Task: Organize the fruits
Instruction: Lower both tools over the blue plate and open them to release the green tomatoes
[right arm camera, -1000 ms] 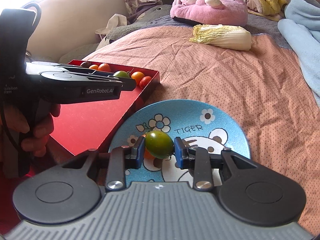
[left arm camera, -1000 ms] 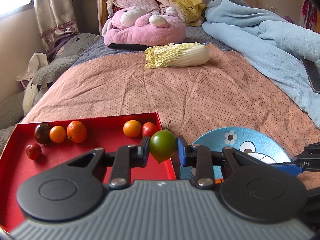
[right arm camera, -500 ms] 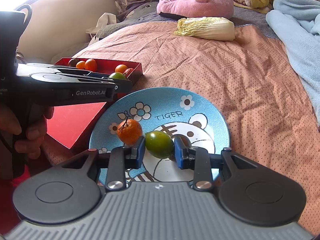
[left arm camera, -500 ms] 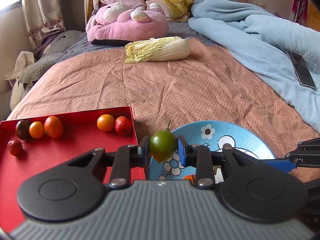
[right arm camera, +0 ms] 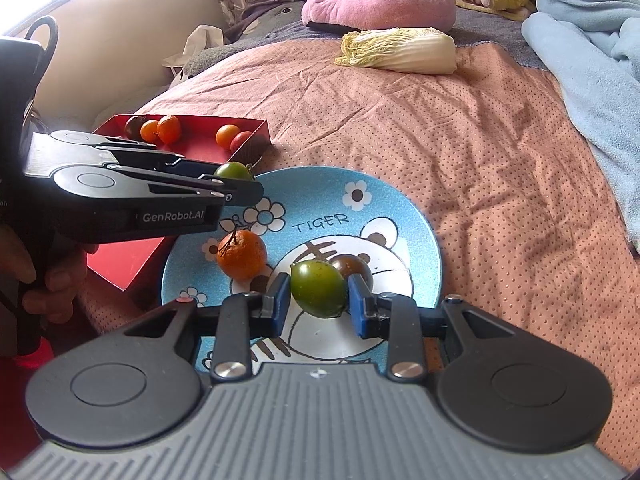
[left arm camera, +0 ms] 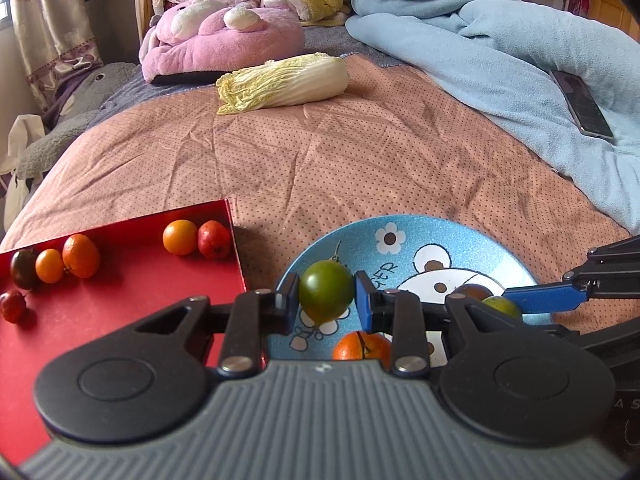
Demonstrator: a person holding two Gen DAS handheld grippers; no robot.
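My left gripper (left arm camera: 327, 300) is shut on a green tomato (left arm camera: 326, 297) with a thin stem, held over the left rim of the blue cartoon plate (left arm camera: 448, 236). The right gripper (right arm camera: 318, 298) is shut on a second green tomato (right arm camera: 318, 289) low over the plate's (right arm camera: 384, 196) white middle. On the plate lie an orange mandarin (right arm camera: 241, 254) and a dark tomato (right arm camera: 352, 266). The red tray (left arm camera: 120, 292) to the left holds several small fruits, orange, red and dark. In the right wrist view the left gripper (right arm camera: 240, 184) reaches over the plate's near-left rim.
A napa cabbage (left arm camera: 282, 82) lies further up the pink dotted bedspread. A pink plush (left arm camera: 220, 34), a yellow plush and a crumpled blue blanket (left arm camera: 500, 52) with a phone (left arm camera: 582, 102) on it border the far side and the right. A hand (right arm camera: 48, 280) holds the left gripper's handle.
Both grippers have shifted to the right, from by the red tray to over the blue plate, each keeping its green tomato. The mandarin and dark tomato on the plate have come into view.
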